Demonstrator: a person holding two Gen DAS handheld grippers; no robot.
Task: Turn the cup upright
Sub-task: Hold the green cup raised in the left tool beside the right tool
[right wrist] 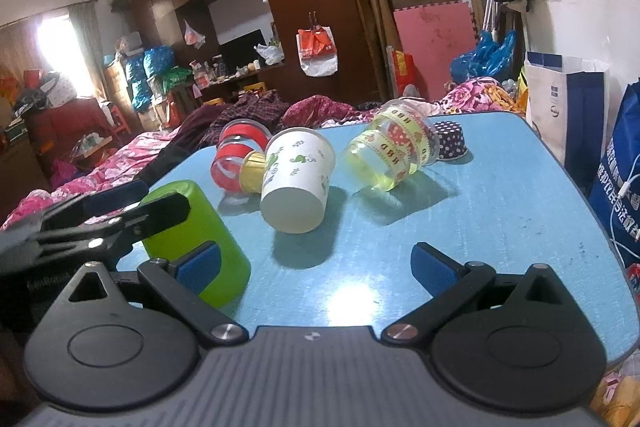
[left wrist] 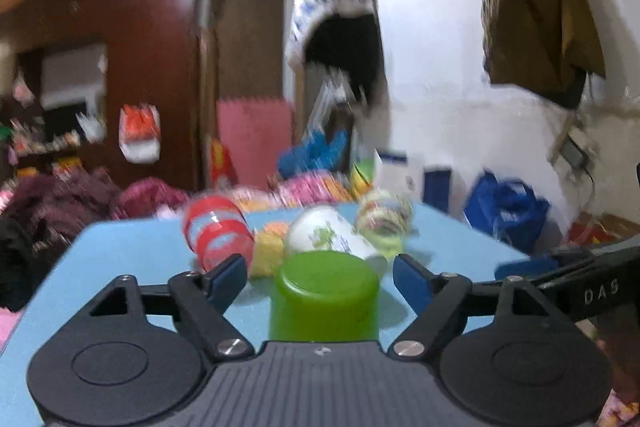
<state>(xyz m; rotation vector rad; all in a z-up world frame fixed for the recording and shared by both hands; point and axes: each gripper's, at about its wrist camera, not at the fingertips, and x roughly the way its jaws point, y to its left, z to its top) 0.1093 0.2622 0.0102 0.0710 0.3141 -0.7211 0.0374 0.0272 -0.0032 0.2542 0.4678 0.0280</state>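
Note:
A green plastic cup [left wrist: 324, 297] stands upside down on the blue table [left wrist: 132, 251]. My left gripper [left wrist: 320, 277] is open with its fingers on either side of the cup, not touching it. In the right wrist view the green cup [right wrist: 196, 239] is at the left with the left gripper [right wrist: 138, 203] around its upper part. My right gripper [right wrist: 320, 267] is open and empty above the table [right wrist: 460, 211], to the right of the green cup.
A white paper cup [right wrist: 296, 179] lies on its side mid-table. Behind it lie a red-striped clear cup [right wrist: 234, 157], a small yellow cup [right wrist: 252, 171], a clear yellow cup [right wrist: 394, 151] and a dotted purple cup [right wrist: 450, 141]. Bags [right wrist: 616, 163] stand at the table's right edge.

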